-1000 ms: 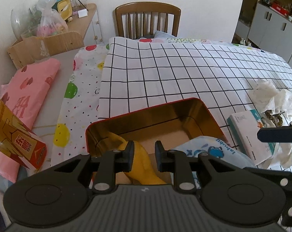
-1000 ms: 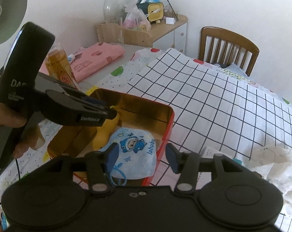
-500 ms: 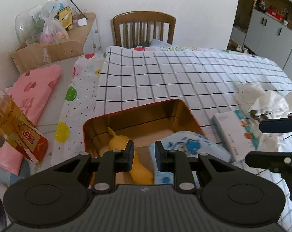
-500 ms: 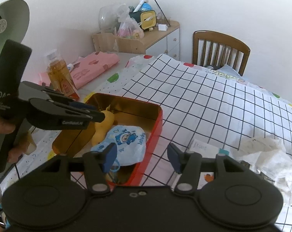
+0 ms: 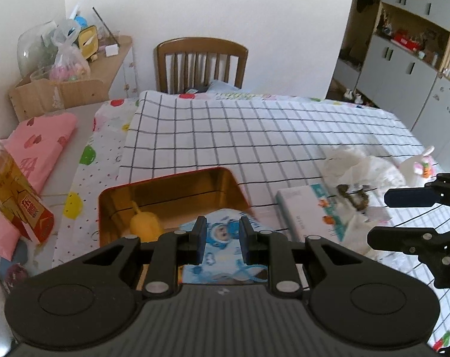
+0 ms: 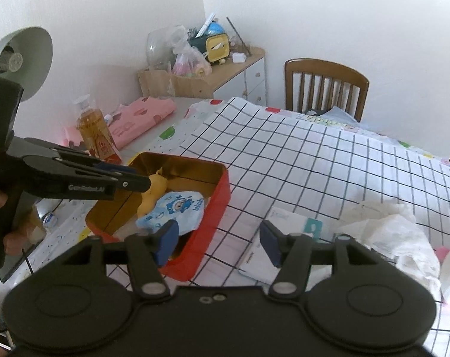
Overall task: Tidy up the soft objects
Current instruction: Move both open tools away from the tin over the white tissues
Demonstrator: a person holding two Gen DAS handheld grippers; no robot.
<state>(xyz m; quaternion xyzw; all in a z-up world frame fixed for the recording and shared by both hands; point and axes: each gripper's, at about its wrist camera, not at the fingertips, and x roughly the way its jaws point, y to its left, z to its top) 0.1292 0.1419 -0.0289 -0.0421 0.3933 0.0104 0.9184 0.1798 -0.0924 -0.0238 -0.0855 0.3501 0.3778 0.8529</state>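
A red tin box (image 5: 171, 184) (image 6: 216, 208) with a gold inside sits on the checked cloth. In it lie a yellow soft toy (image 5: 144, 223) (image 6: 153, 193) and a light blue printed pouch (image 5: 222, 250) (image 6: 177, 211). My left gripper (image 5: 222, 238) hangs above the box's near side, its jaws a narrow gap apart and empty. It shows from the side in the right wrist view (image 6: 135, 181). My right gripper (image 6: 219, 241) is open and empty, above the box's right edge. A crumpled white cloth (image 5: 365, 166) (image 6: 394, 232) lies to the right.
A white and teal tissue pack (image 5: 311, 211) (image 6: 281, 238) lies right of the box. A small white plush (image 5: 418, 169) sits at the far right. An amber bottle (image 5: 7, 190) and a pink bag (image 5: 37, 145) lie left. A wooden chair (image 5: 201, 62) stands behind the table.
Both grippers have pulled back and up from the box, so more of the table shows. The pouch and yellow toy stay in the box. The right gripper's jaws stand wider apart.
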